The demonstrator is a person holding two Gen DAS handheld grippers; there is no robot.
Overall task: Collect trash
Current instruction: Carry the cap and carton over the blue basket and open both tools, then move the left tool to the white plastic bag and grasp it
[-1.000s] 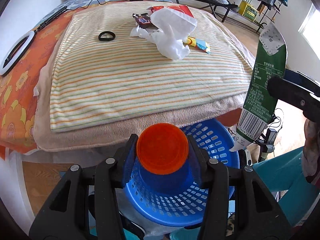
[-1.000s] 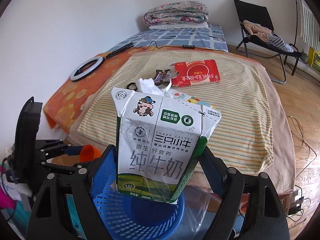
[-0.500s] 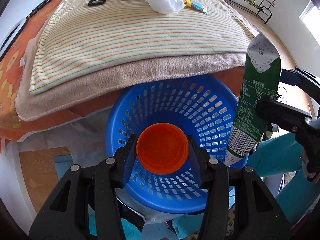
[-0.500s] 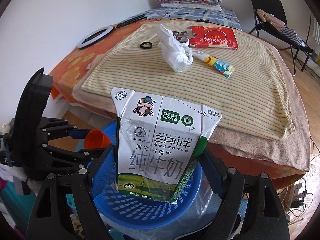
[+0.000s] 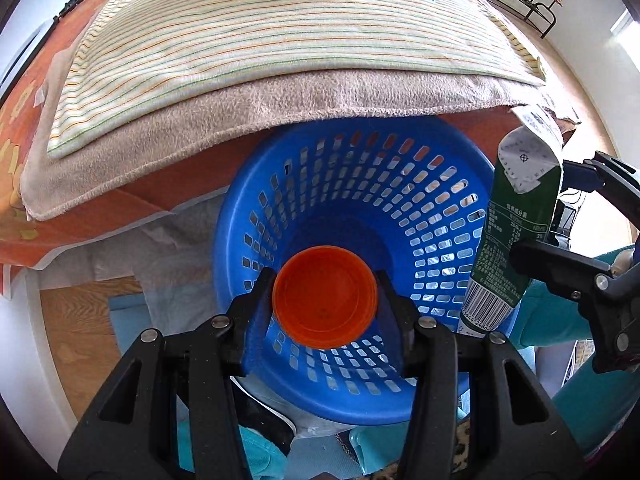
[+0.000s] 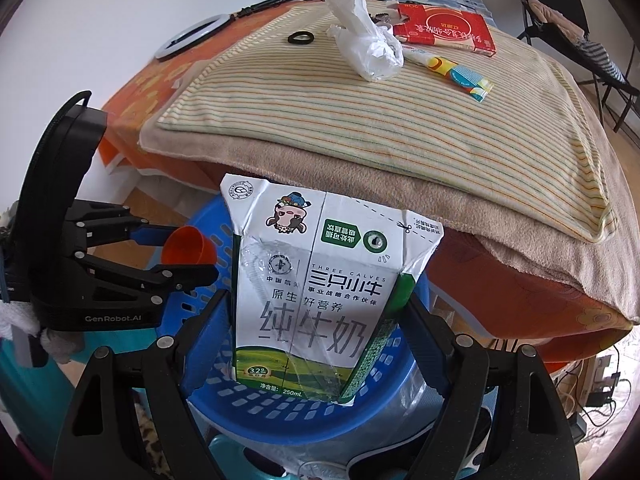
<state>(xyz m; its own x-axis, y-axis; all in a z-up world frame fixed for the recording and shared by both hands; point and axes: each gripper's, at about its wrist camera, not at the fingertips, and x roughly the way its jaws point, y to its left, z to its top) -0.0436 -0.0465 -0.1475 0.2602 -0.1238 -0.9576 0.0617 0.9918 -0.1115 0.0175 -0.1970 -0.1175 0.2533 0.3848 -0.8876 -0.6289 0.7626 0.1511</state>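
Observation:
My left gripper (image 5: 325, 300) is shut on an orange plastic cup (image 5: 325, 297), held over the mouth of the blue perforated basket (image 5: 400, 184) on the floor by the bed. My right gripper (image 6: 316, 328) is shut on a white and green milk carton (image 6: 320, 292), upright above the same basket (image 6: 256, 400). In the left wrist view the carton (image 5: 516, 232) hangs at the basket's right rim. In the right wrist view the left gripper (image 6: 188, 256) and the cup (image 6: 188, 246) sit at the basket's left rim. The basket looks empty inside.
On the striped blanket (image 6: 400, 120) lie crumpled white paper (image 6: 368, 40), a red box (image 6: 444, 30), a colourful wrapper (image 6: 460, 74) and a black ring (image 6: 299, 37). A ring light (image 6: 188, 38) rests at the bed's far left. A folding chair (image 6: 560, 12) stands at the right.
Both grippers have come down and tilted towards the floor. The basket now fills the lower part of both views, with the cup and the carton over its mouth; the bed top has slid upward.

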